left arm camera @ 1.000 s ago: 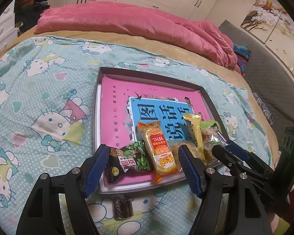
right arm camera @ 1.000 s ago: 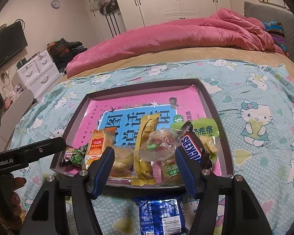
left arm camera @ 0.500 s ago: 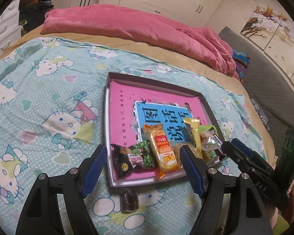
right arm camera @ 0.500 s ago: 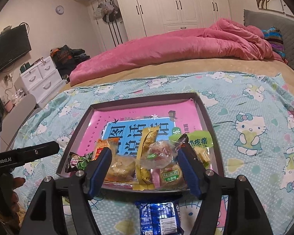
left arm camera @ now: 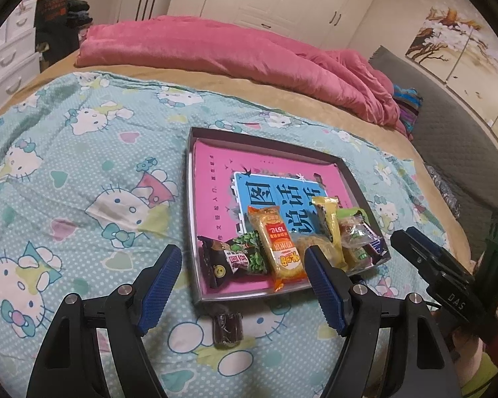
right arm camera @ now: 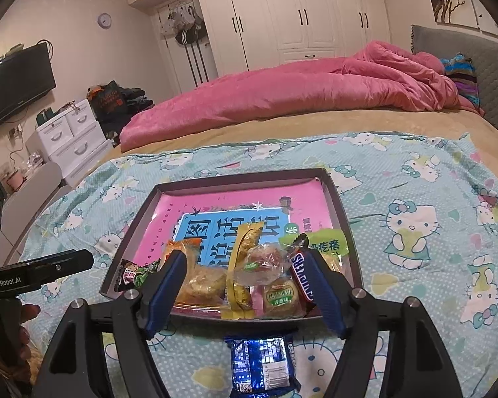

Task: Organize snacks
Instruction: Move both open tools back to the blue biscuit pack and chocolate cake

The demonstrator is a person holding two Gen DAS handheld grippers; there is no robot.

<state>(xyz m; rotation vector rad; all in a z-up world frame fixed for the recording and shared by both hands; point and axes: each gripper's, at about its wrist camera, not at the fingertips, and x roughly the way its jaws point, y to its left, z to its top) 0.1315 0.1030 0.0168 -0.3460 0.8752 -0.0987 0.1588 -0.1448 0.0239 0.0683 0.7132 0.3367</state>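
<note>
A grey tray [left arm camera: 191, 219] with a pink lining and a blue book lies on the bed. Several snack packets crowd its near edge: a dark-and-green packet [left arm camera: 235, 258], an orange packet [left arm camera: 280, 248], a yellow packet [right arm camera: 245, 242], a clear-wrapped cake [right arm camera: 262, 262] and a Snickers bar [right arm camera: 300, 275]. My left gripper [left arm camera: 242, 282] hovers open before the tray's near left corner, holding nothing. My right gripper [right arm camera: 245, 285] hangs over the near edge; its jaws are opening and the pads press on nothing. A small brown candy [left arm camera: 227, 326] and a blue packet [right arm camera: 262, 364] lie on the sheet.
The bed has a teal cartoon-cat sheet [left arm camera: 83, 182] and a rolled pink quilt [left arm camera: 232, 53] at the far side. A grey headboard [left arm camera: 448, 132] stands to the right. White drawers [right arm camera: 73, 139] stand left of the bed. A hand [right arm camera: 23, 318] holds the left gripper.
Both grippers have drawn back and up from the tray, which now looks smaller. The right jaws have widened. The snacks in the tray stay where they were.
</note>
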